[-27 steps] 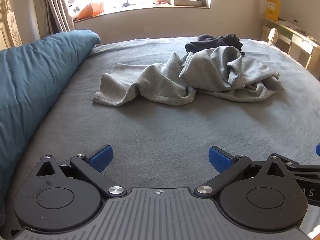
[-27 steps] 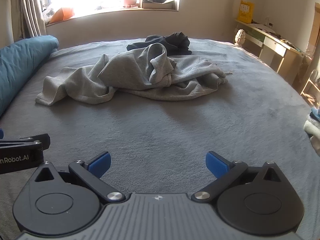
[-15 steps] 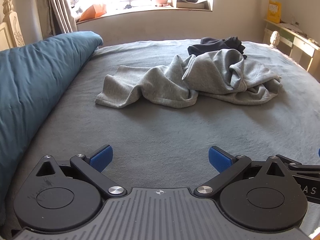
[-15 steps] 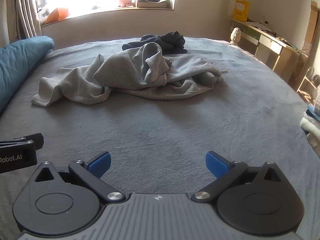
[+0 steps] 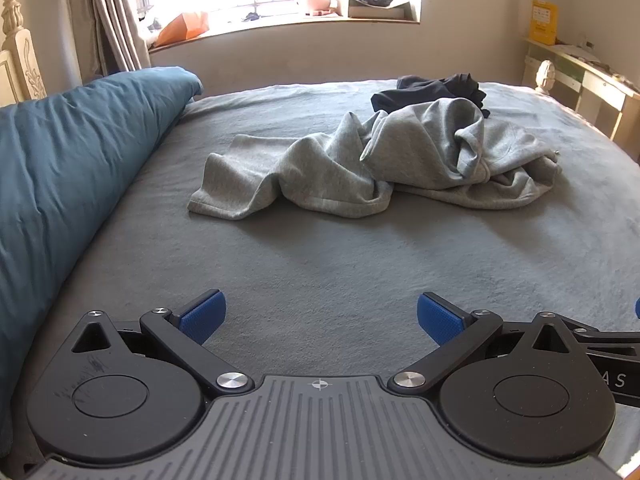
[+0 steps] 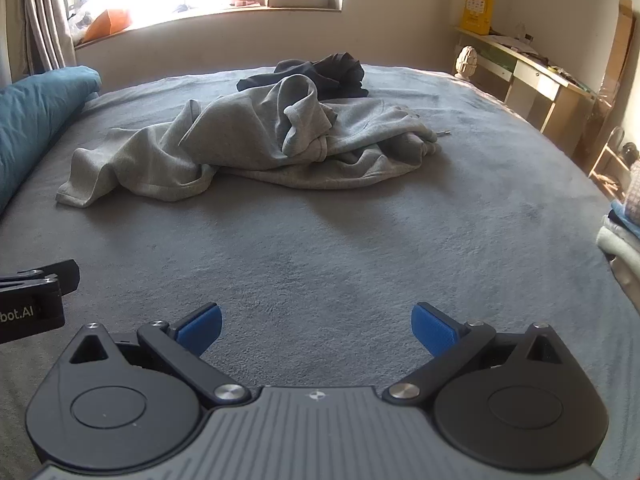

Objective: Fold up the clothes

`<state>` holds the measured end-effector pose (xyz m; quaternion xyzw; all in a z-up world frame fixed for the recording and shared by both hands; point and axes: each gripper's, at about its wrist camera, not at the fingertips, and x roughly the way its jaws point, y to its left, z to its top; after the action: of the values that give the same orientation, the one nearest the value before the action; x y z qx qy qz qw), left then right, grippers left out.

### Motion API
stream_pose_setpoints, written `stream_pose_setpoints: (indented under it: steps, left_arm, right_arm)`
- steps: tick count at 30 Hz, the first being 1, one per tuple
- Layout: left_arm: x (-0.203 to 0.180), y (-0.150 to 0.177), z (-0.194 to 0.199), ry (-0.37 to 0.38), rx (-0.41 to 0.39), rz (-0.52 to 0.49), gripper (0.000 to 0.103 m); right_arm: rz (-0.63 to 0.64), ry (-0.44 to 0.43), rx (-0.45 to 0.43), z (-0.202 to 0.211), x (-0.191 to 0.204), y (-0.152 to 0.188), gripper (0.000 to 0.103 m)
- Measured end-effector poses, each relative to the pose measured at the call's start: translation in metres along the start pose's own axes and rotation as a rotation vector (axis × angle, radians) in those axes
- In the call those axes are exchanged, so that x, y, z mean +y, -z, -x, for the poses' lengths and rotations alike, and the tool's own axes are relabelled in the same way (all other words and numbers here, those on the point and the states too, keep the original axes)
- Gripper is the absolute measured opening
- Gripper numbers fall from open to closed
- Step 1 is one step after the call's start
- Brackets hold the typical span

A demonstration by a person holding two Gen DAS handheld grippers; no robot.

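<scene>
A crumpled light grey sweatshirt (image 5: 376, 164) (image 6: 256, 140) lies on the grey bed cover (image 5: 320, 256) (image 6: 360, 232), a sleeve trailing to the left. A dark garment (image 5: 432, 90) (image 6: 316, 72) is bunched just behind it. My left gripper (image 5: 320, 318) hovers over bare cover well short of the sweatshirt, its blue pads wide apart and nothing between them. My right gripper (image 6: 316, 326) stands open the same way, beside the left one, also short of the clothes.
A teal duvet (image 5: 68, 168) is heaped along the left side of the bed. A windowsill (image 5: 288, 20) with clutter runs behind. A desk (image 6: 532, 80) stands at the right, and folded laundry (image 6: 624, 220) sits at the right edge.
Both grippers have tilted or drifted slightly, so the clothes sit a little lower and nearer in each view. Their jaws have stayed wide apart.
</scene>
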<state>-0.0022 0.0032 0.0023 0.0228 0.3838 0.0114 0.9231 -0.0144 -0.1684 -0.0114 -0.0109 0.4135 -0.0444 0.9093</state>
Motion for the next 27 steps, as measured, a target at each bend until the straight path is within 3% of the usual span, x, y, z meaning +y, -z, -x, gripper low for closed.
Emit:
stream_pose_setpoints:
  steps: [17, 27]
  left_arm:
    - [0.009, 0.000, 0.000, -0.008, -0.017, 0.016, 0.103]
    - [0.031, -0.003, -0.001, -0.067, -0.028, 0.061, 0.103]
  right_arm:
    - [0.052, 0.002, -0.040, 0.006, 0.016, -0.004, 0.103]
    - [0.057, -0.058, -0.072, 0.011, 0.033, -0.014, 0.103]
